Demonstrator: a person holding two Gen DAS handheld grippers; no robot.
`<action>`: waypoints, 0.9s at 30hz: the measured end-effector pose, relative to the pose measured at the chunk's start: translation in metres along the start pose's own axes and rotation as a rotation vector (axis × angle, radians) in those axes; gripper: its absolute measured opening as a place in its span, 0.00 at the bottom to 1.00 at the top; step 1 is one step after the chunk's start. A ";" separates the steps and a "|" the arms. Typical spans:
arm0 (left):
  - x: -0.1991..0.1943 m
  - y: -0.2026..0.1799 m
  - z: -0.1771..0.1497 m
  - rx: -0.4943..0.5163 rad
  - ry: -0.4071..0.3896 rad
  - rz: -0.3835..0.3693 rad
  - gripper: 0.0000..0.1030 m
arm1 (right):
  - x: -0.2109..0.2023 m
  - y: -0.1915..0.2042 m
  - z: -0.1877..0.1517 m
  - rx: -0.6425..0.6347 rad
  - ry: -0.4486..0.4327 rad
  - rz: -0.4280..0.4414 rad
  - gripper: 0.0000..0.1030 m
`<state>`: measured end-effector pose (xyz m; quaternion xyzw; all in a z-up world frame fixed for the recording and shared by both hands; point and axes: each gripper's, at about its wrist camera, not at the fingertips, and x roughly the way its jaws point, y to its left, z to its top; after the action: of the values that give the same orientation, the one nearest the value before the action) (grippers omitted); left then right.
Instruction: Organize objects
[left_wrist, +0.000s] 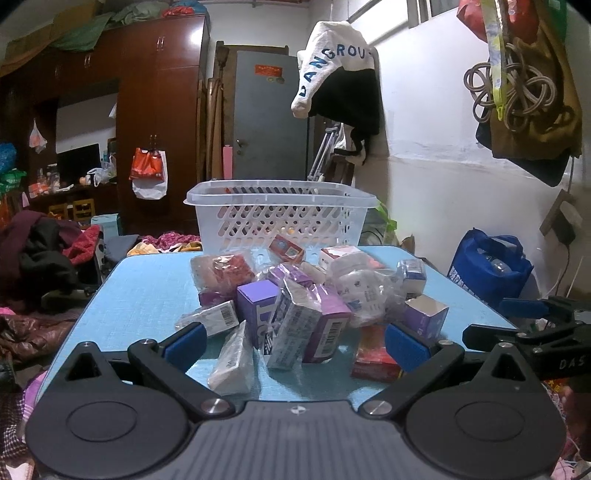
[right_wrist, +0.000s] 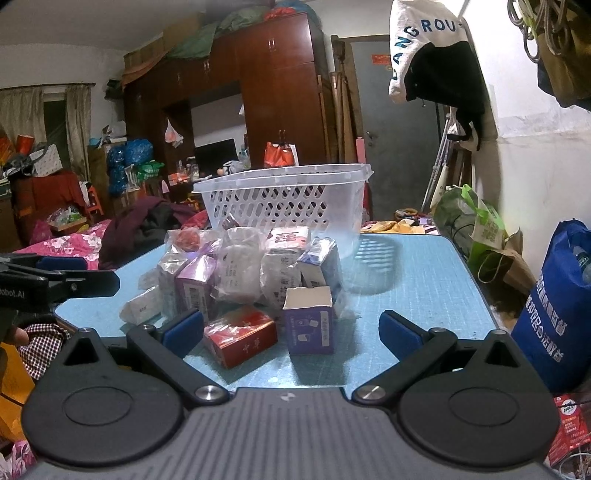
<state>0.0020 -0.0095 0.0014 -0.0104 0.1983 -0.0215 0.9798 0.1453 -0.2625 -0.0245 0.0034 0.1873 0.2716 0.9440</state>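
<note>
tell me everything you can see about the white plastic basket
The white translucent plastic basket stands upright at the far end of the blue table, behind the pile of small boxes and wrapped packets. It is rectangular, with lattice-perforated walls and a broad flat rim. It looks empty from here, though its floor is hidden. Neither tool touches it.

a tall dark-red wooden wardrobe (left_wrist: 155, 110) fills the back of the room, bundles piled on its top. beside it stands a grey door (left_wrist: 271, 114) with a red sticker. a white wall (left_wrist: 436, 122) runs along the right, with a white and black garment (left_wrist: 340, 70) hanging on it. a curtained window (right_wrist: 55, 118) shows at far left. clothes (left_wrist: 44, 251) lie heaped beside the light blue tabletop (left_wrist: 147, 291).
</note>
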 end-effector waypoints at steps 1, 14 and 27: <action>0.000 0.000 0.000 0.000 0.000 0.002 1.00 | 0.000 0.000 0.000 -0.001 -0.001 0.002 1.00; -0.001 -0.001 0.000 0.003 0.002 -0.003 1.00 | -0.001 0.000 -0.001 -0.001 -0.002 0.074 1.00; -0.002 -0.004 -0.001 0.005 0.003 -0.014 1.00 | 0.000 -0.003 -0.002 0.010 -0.002 0.074 1.00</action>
<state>0.0000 -0.0132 0.0013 -0.0093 0.1997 -0.0291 0.9794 0.1463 -0.2647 -0.0263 0.0154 0.1874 0.3056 0.9334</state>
